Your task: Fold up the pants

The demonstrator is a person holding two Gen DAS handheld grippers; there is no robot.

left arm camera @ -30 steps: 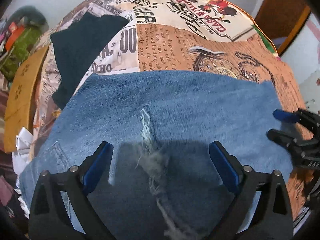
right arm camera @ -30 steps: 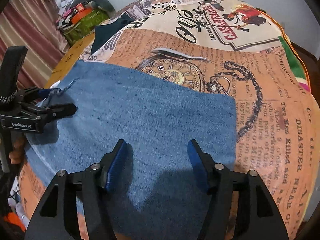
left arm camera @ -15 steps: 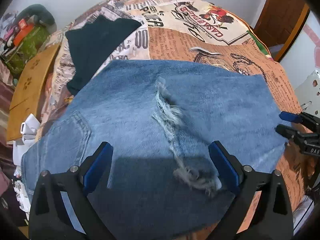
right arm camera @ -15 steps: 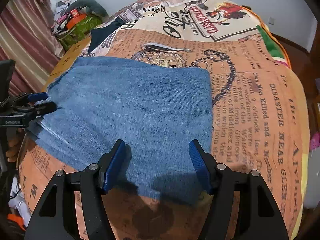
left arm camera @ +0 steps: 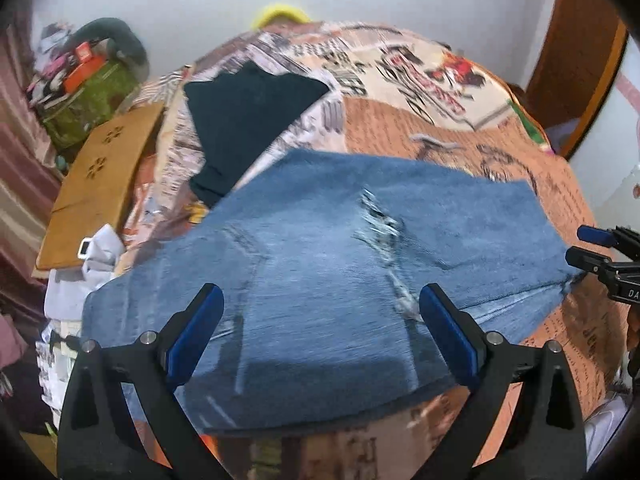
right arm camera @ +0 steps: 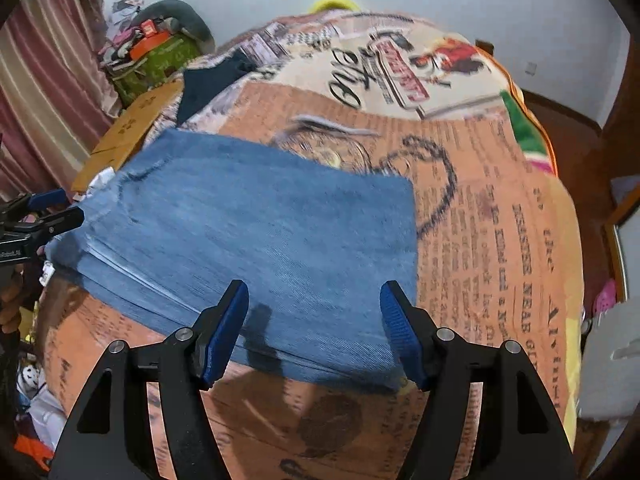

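A: The bed (right arm camera: 500, 240) with that newspaper-print cover is the work surface, soft and roomy. The jeans (right arm camera: 260, 240) lie flat on it near the front edge, folded into a stacked rectangle, ripped knee (left arm camera: 384, 236) facing up.

B: And the grippers?

A: Left gripper (left arm camera: 320, 336) and right gripper (right arm camera: 314, 332) both hover over the near edge, jaws spread, holding nothing. Probably lining up for another fold, I'd guess. A dark cloth (left arm camera: 248, 120) sits farther back, out of the way.
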